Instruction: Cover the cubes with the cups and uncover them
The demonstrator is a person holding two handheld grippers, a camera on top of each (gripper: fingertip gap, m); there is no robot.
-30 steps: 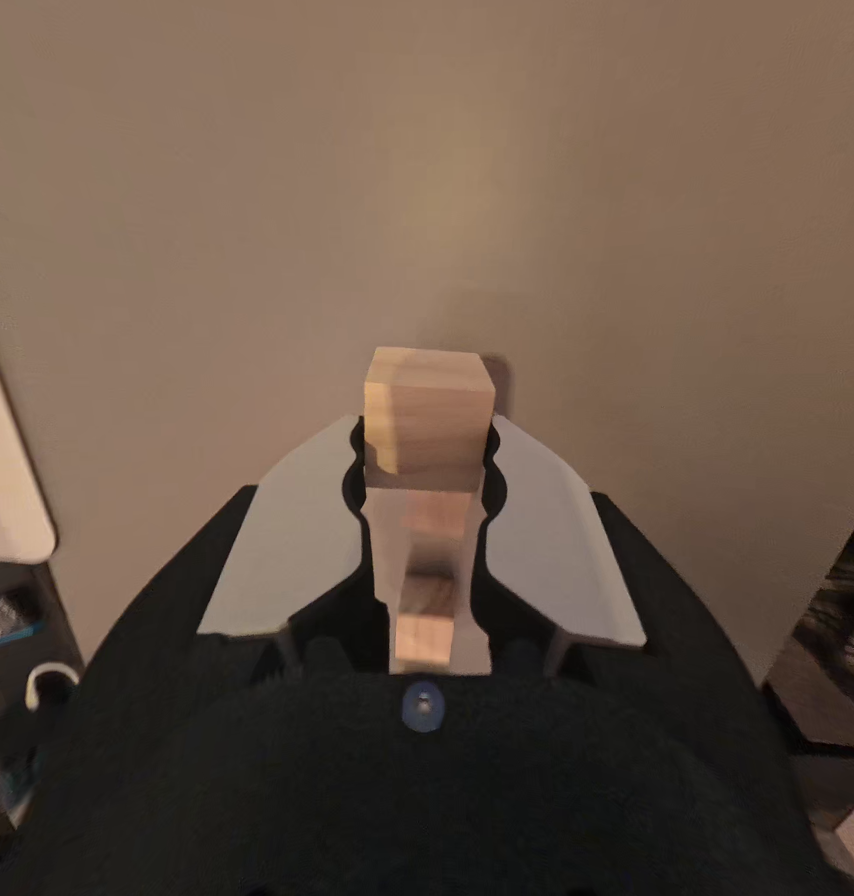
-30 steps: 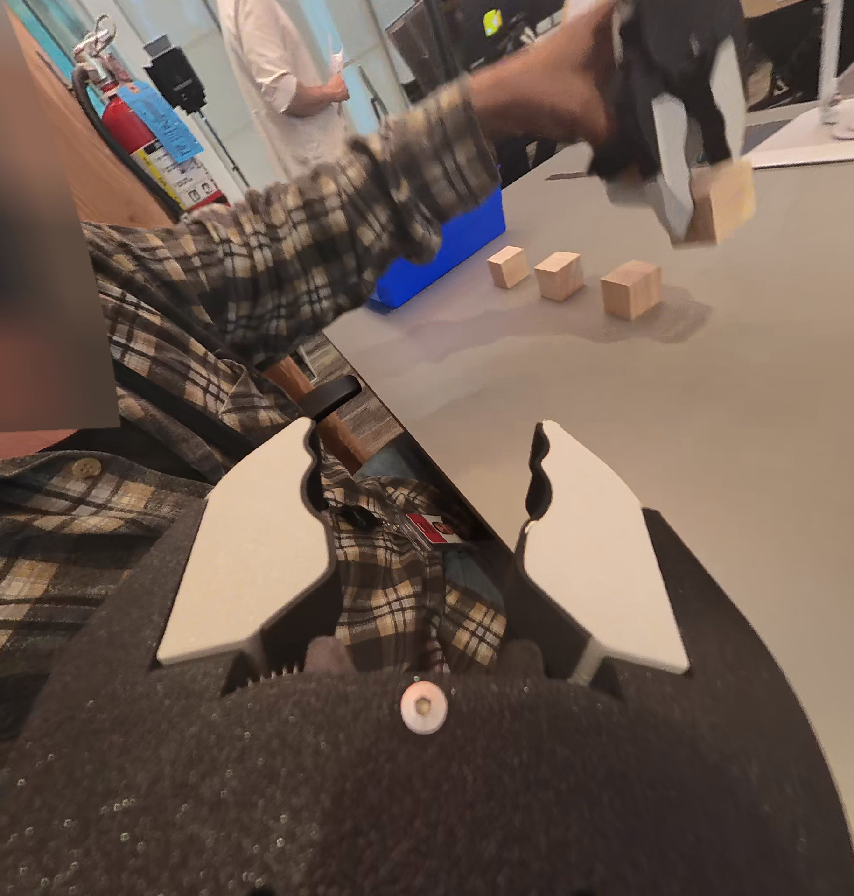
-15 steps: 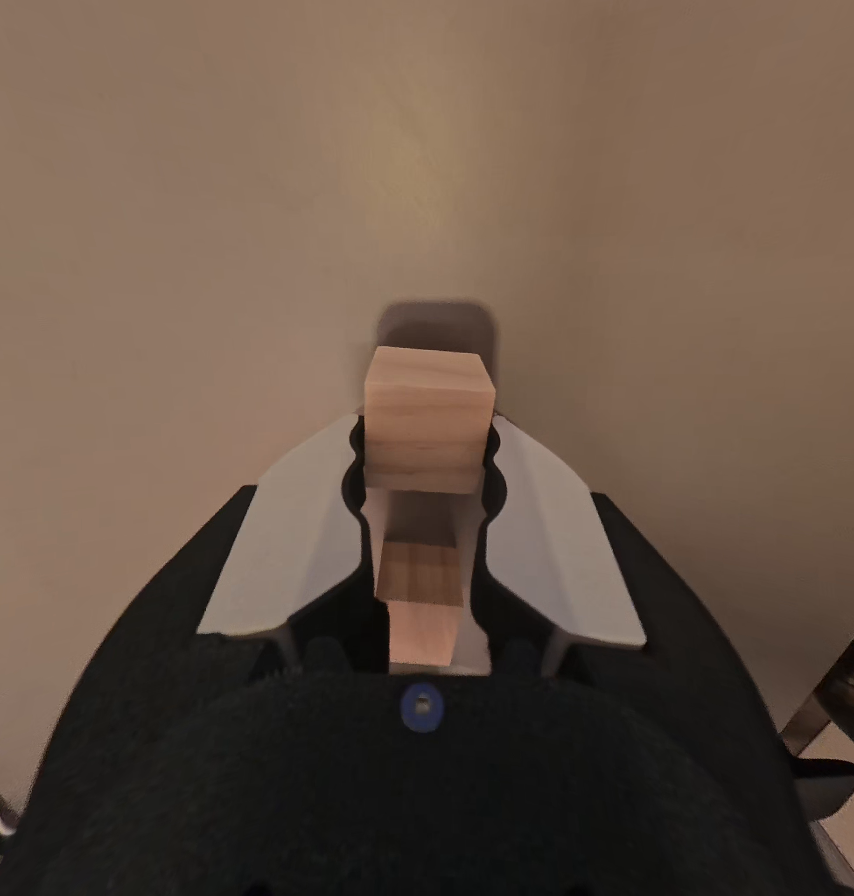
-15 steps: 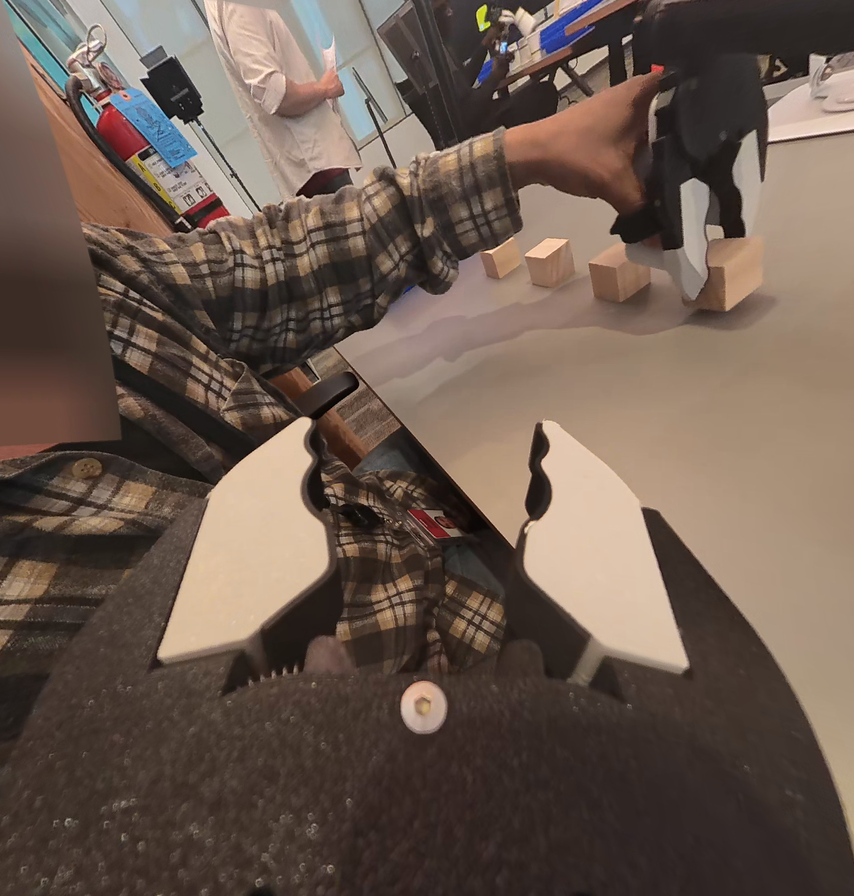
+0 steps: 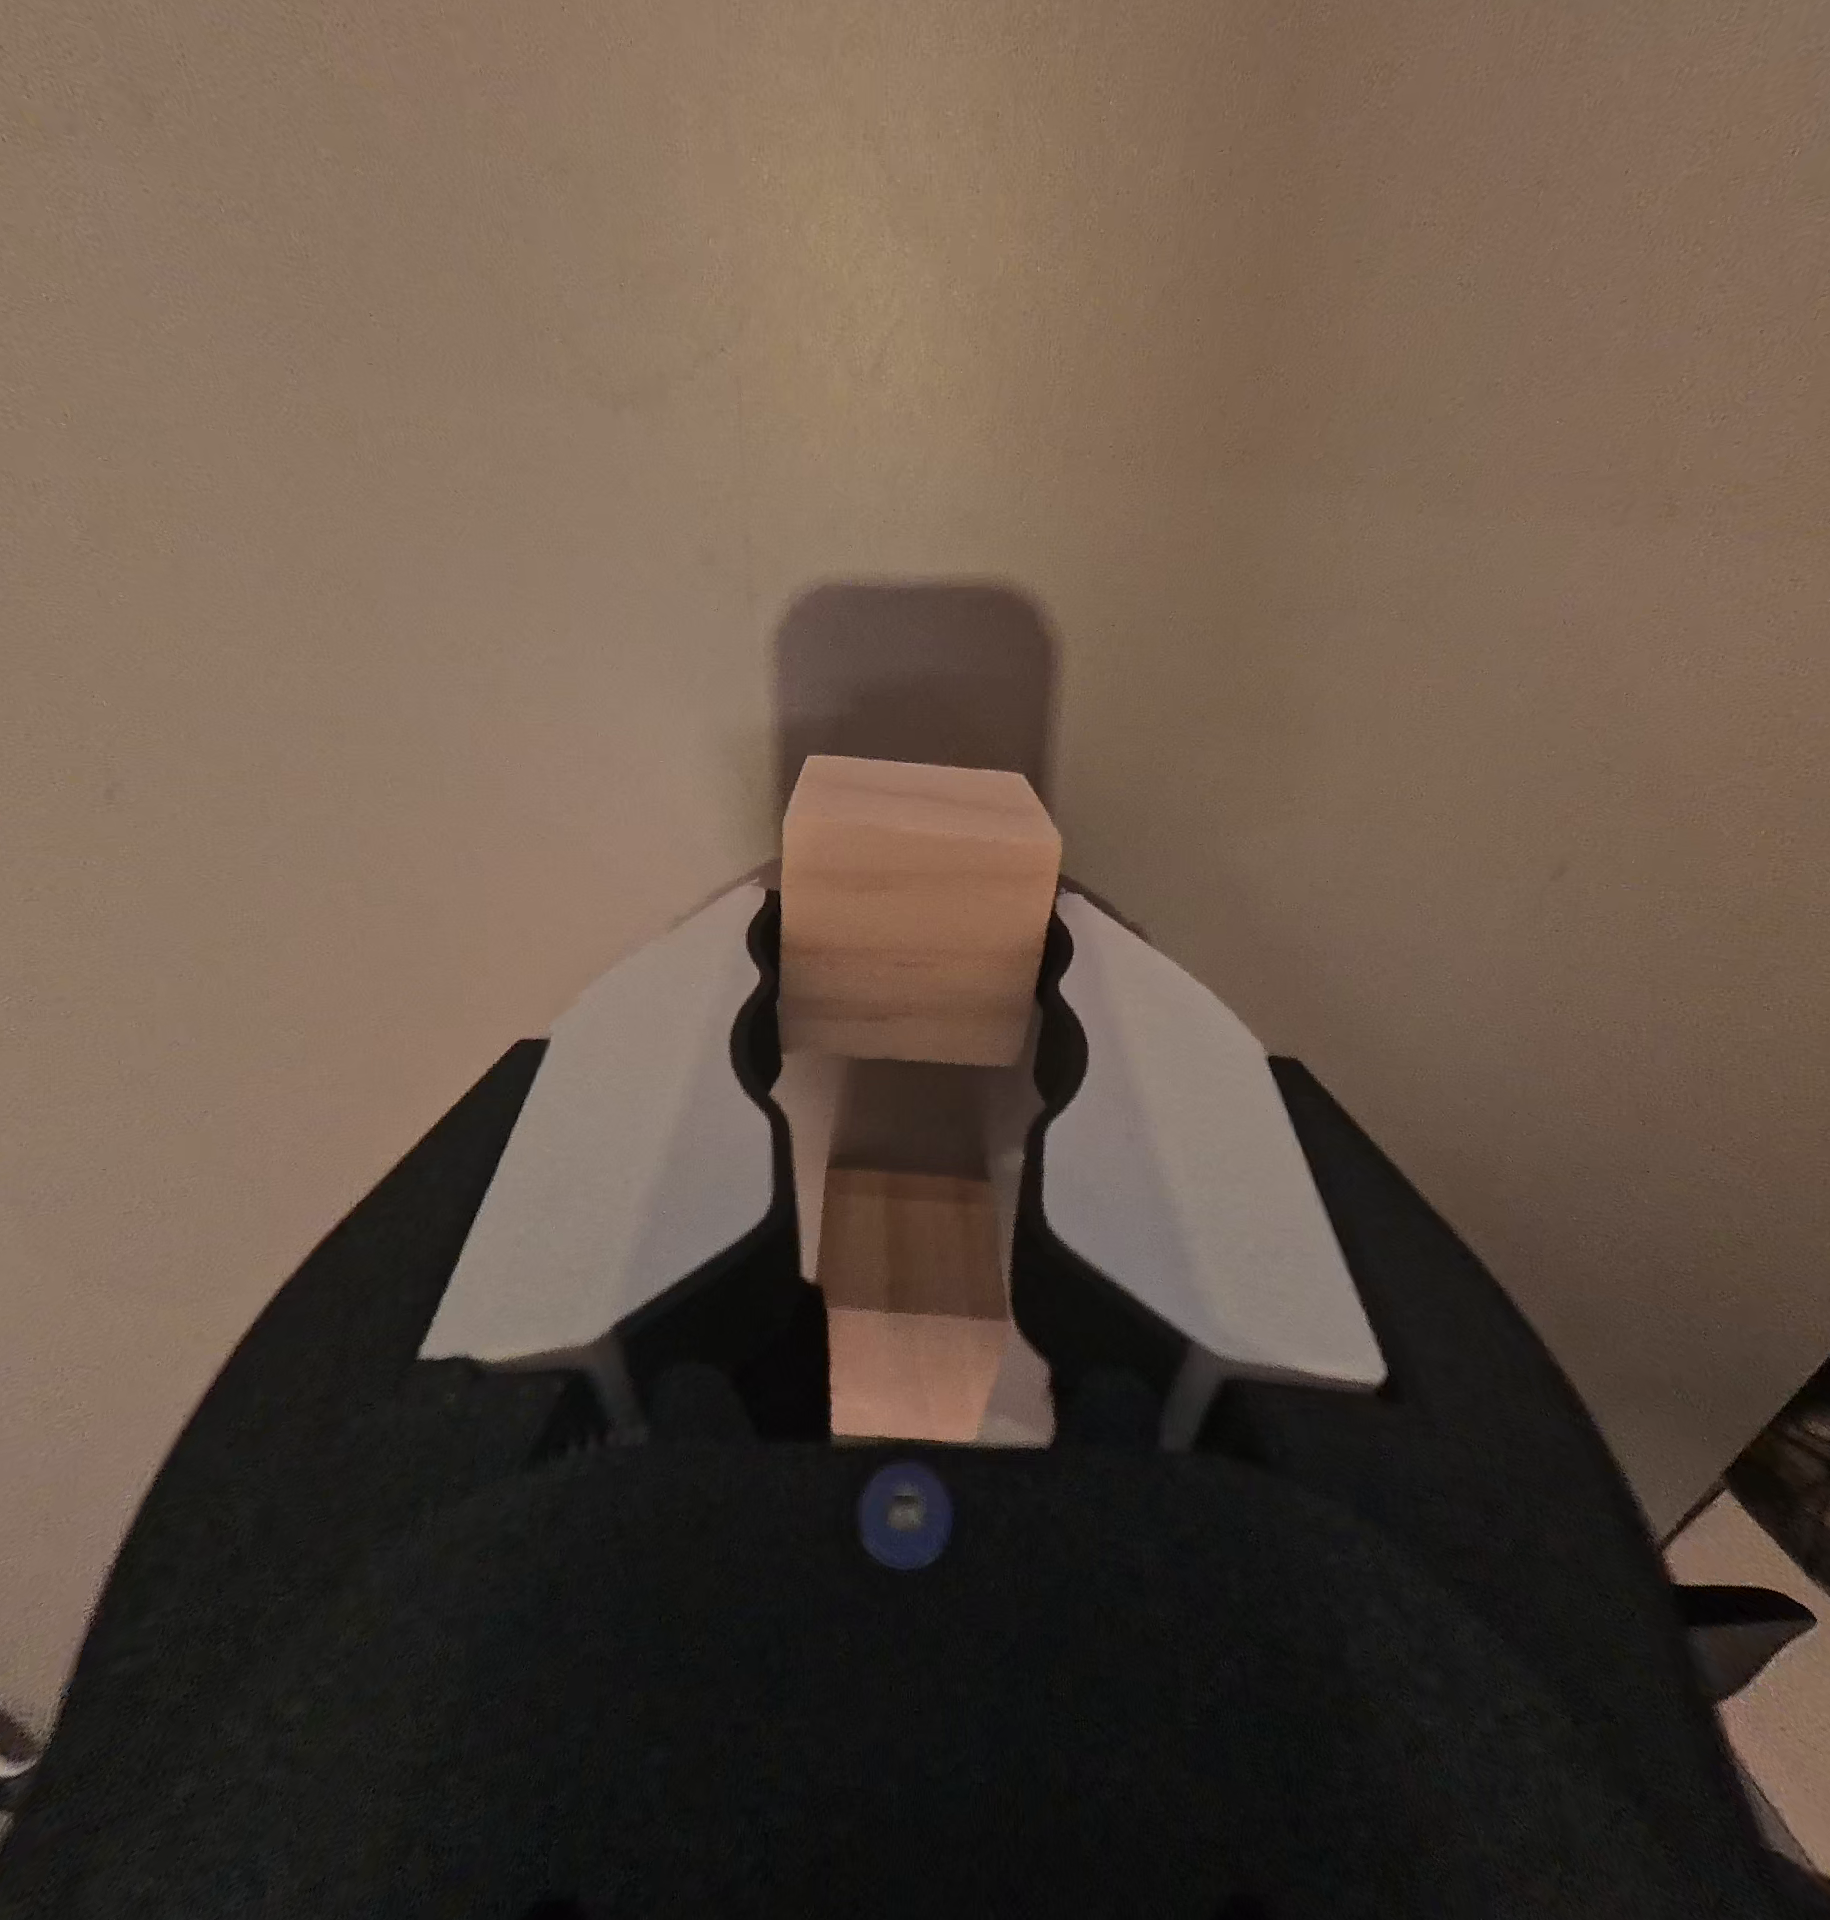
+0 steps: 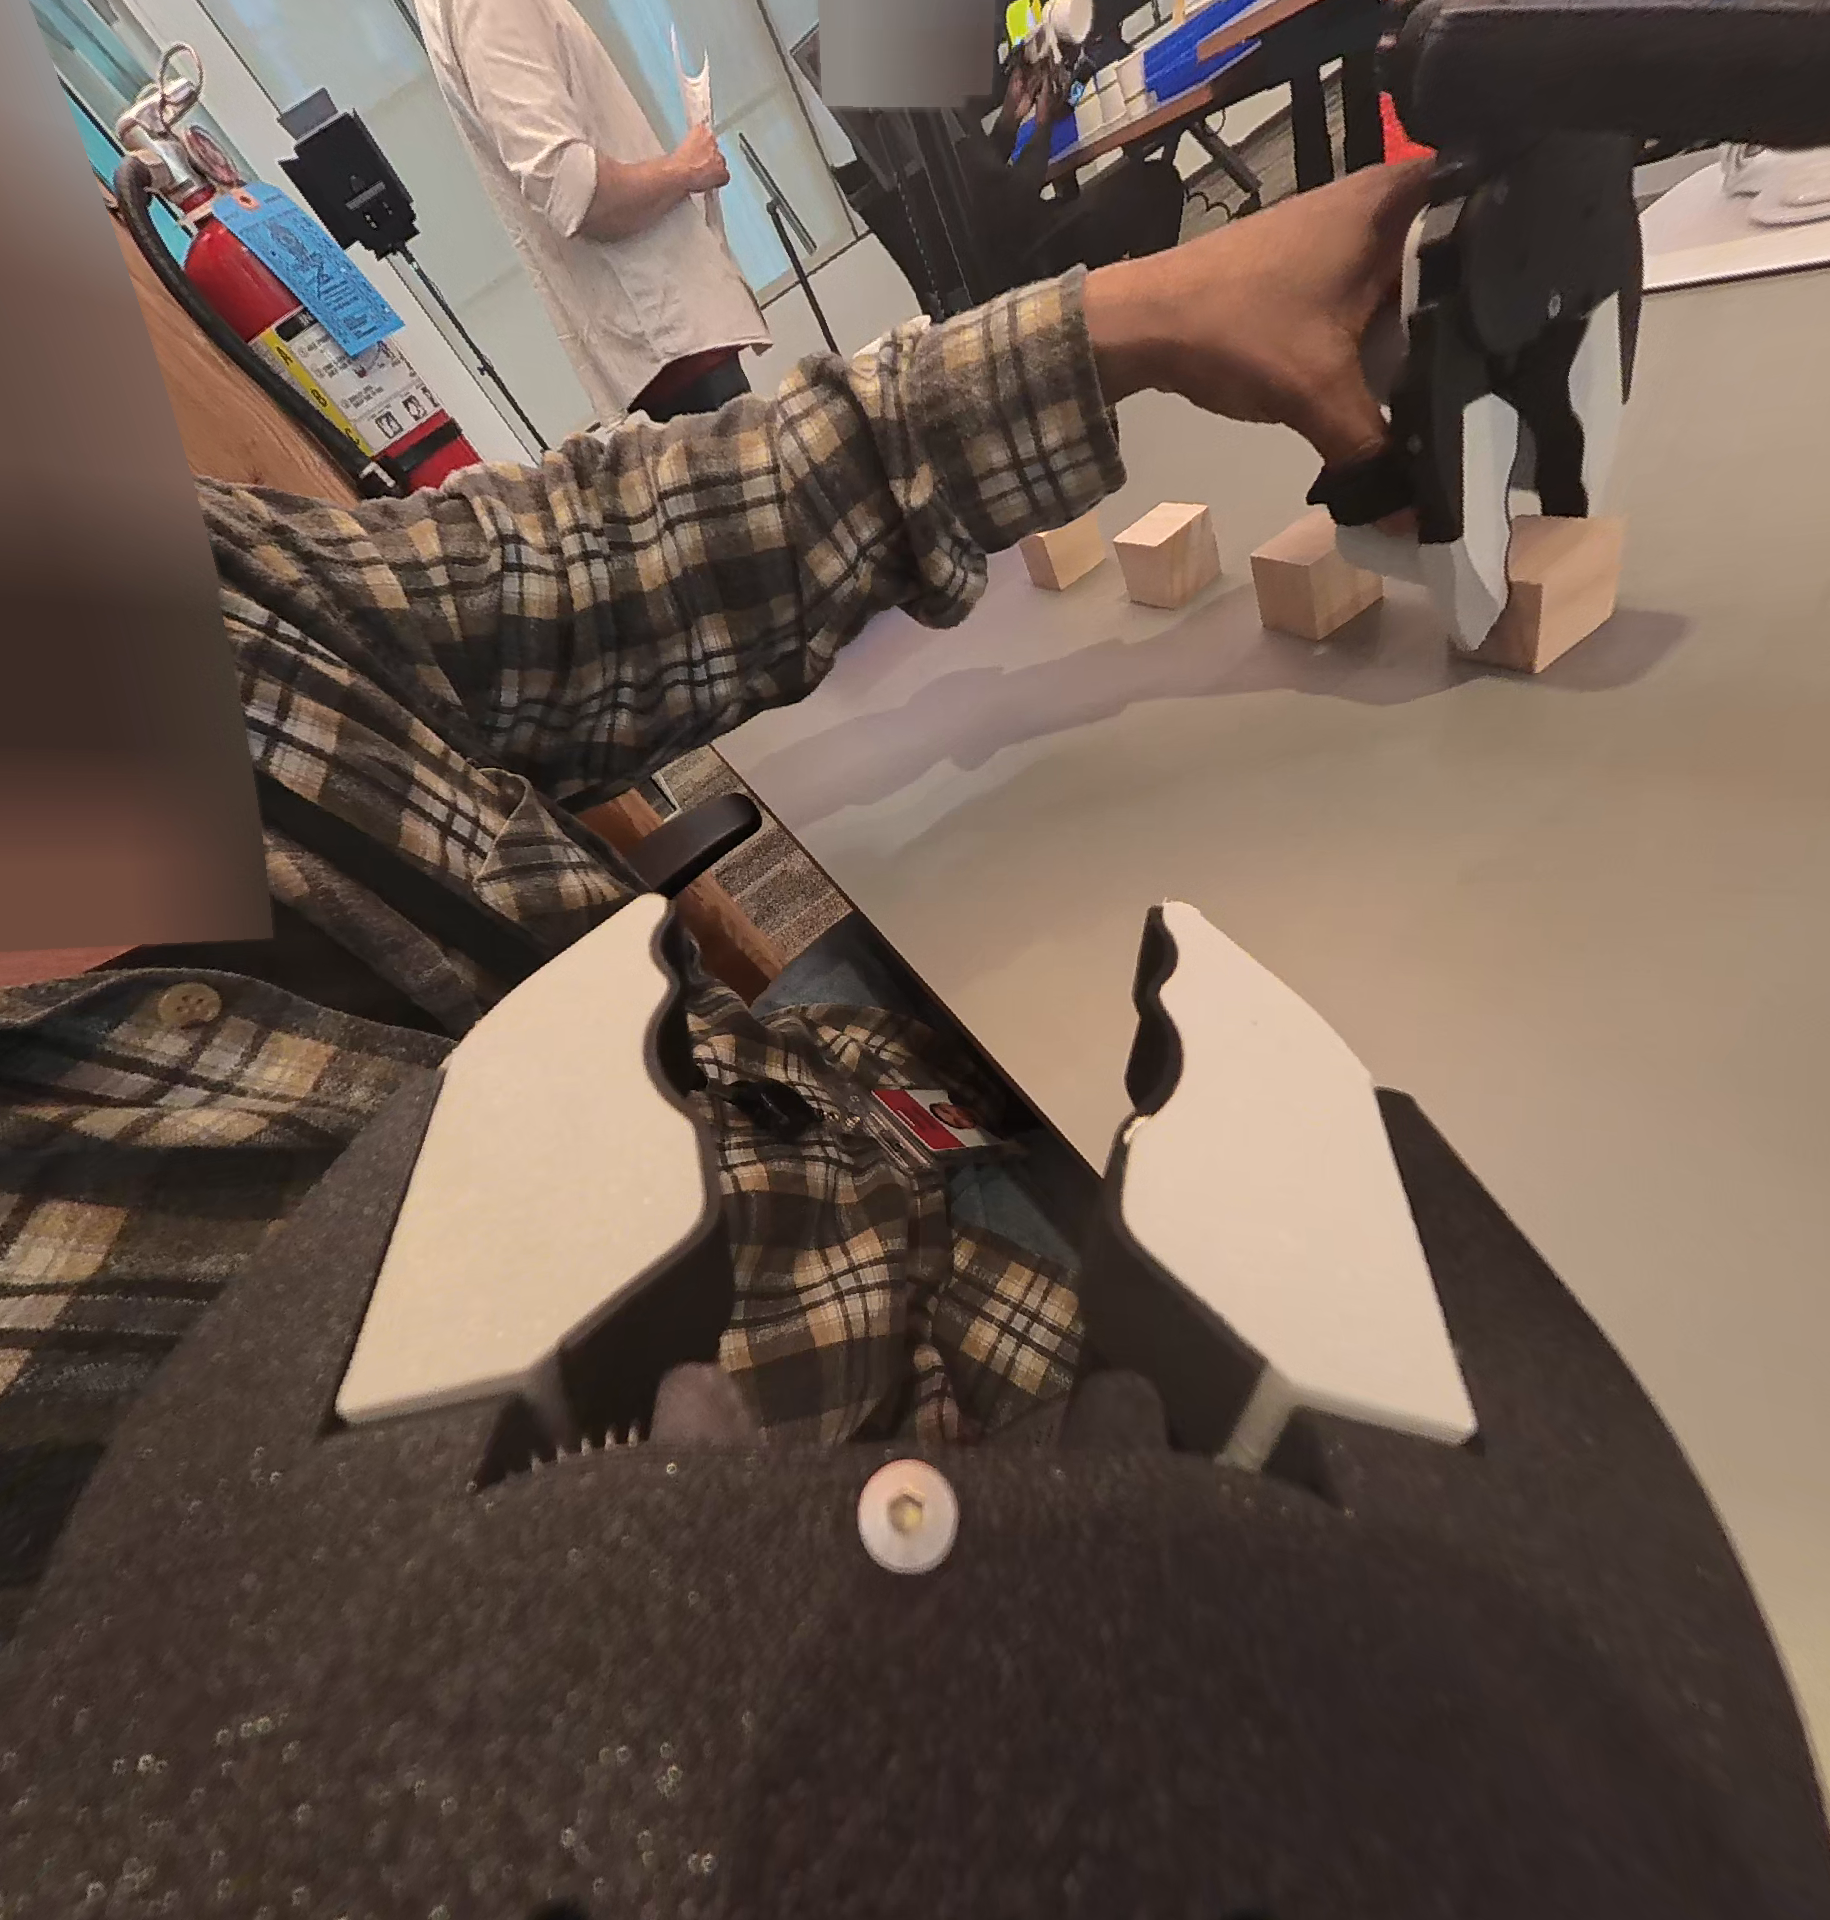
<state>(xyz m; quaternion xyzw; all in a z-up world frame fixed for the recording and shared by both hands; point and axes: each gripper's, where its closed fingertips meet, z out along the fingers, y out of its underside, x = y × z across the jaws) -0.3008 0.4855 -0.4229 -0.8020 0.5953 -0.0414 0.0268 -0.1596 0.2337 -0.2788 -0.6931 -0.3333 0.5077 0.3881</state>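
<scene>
My left gripper is shut on a pale wooden cube, fingers against its two sides. In the right wrist view this gripper points down and the held cube rests on the grey table. It stands at the right end of a row with three more wooden cubes. My right gripper is open and empty, low over the table's near edge, well short of the cubes.
A plaid sleeve and hand reach across the table's left edge to the left gripper. A red fire extinguisher and a standing person in a white shirt are behind. A white object lies at the far right.
My left gripper has come down with the cube from above the table, and the cube now rests at the right end of the row. My right gripper has stayed open and still.
</scene>
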